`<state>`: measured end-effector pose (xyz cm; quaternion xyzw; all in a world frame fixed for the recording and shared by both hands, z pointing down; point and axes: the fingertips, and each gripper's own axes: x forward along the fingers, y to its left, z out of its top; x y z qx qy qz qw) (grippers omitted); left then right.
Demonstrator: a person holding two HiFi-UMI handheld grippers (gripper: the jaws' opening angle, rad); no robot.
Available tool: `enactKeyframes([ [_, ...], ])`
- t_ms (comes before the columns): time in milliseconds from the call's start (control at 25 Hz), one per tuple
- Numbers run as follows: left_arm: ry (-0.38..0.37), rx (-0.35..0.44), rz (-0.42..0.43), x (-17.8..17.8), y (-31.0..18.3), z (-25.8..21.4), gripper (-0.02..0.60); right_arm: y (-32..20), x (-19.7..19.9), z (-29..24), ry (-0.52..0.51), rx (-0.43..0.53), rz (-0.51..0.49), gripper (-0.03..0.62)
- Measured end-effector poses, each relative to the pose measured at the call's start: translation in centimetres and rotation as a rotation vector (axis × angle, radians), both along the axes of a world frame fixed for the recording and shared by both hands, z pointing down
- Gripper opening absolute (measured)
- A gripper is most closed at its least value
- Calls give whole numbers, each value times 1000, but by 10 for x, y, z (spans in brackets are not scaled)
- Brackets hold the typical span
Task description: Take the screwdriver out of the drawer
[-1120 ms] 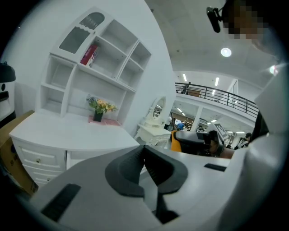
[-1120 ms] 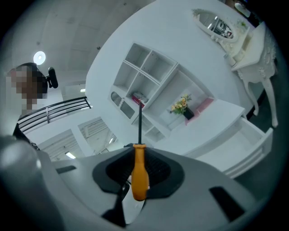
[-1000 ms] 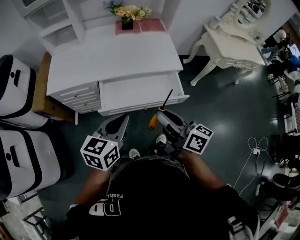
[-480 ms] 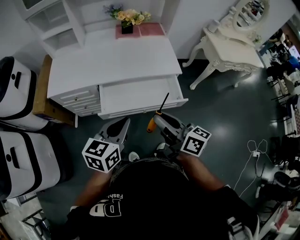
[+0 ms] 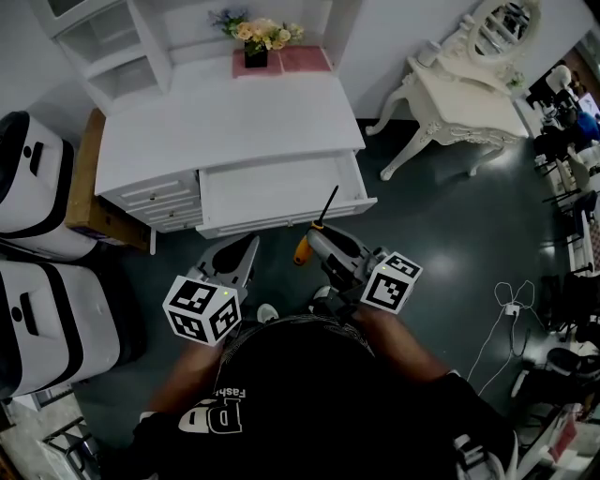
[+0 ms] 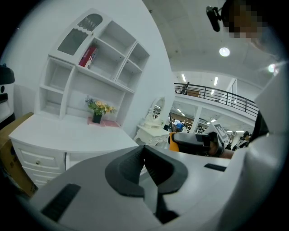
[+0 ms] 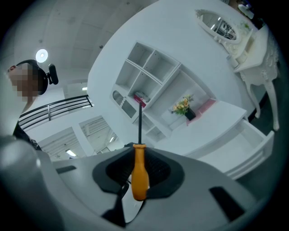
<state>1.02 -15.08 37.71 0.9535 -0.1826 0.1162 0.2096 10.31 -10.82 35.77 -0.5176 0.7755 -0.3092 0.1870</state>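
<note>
1. R gripper (image 5: 315, 236): claw pinches the orange handle of the screwdriver (image 5: 303, 249). The black shaft sticks out past the tips twd the drawer (image 5: 281, 217).
2. R gripper view: the handle stands btw the two dark pads (image 7: 161, 172), both pressing on it. The shaft runs straight away from the cam.
3. The screwdriver is out of the drawer, held in the air just in front of its right front corner, over the dark floor (image 5: 441, 234). In head view the shaft tip overlaps the drawer's front edge.
4. L gripper (image 5: 249, 246): claw pressed together, nothing btw the jaws. The pad tips meet in L gripper view.
5. L gripper sits left of R gripper and apart from it, near the drawer front.
6. The drawer is pulled out of the white desk (image 5: 225, 122), w/ a stack of small drawers shut to its left.
7. At the back of the desk are flowers (image 5: 258, 28) in a dark pot, w/ a pink mat (image 5: 305, 54) beside them.
8. A white dressing table (image 5: 469, 94) w/ a mirror stands at right, well apart from the desk.
9. Two white cases (image 5: 28, 187) stand at left, near the desk's side.
</note>
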Motion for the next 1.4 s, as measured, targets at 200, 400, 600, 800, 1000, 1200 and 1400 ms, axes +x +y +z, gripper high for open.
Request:
enactKeyframes([
  [200,2,-2,5,0,1,0,14,1,0,-1,2,2,6,74],
  [400,4,1,9,-1,3,-1,14,4,-2,-3,9,12,3,74],
  [600,3,1,16,-2,5,-1,14,4,-4,-5,11,18,0,74],
  [800,1,2,15,-5,3,-2,14,4,-6,-5,9,18,-1,74],
  [1000,2,4,15,-5,2,-2,14,3,-6,-5,9,18,1,74],
  [1200,1,2,11,-7,-3,-1,14,2,-6,-4,10,16,4,74],
  [1400,4,3,8,-5,-4,-1,14,3,-3,-3,10,15,10,74],
])
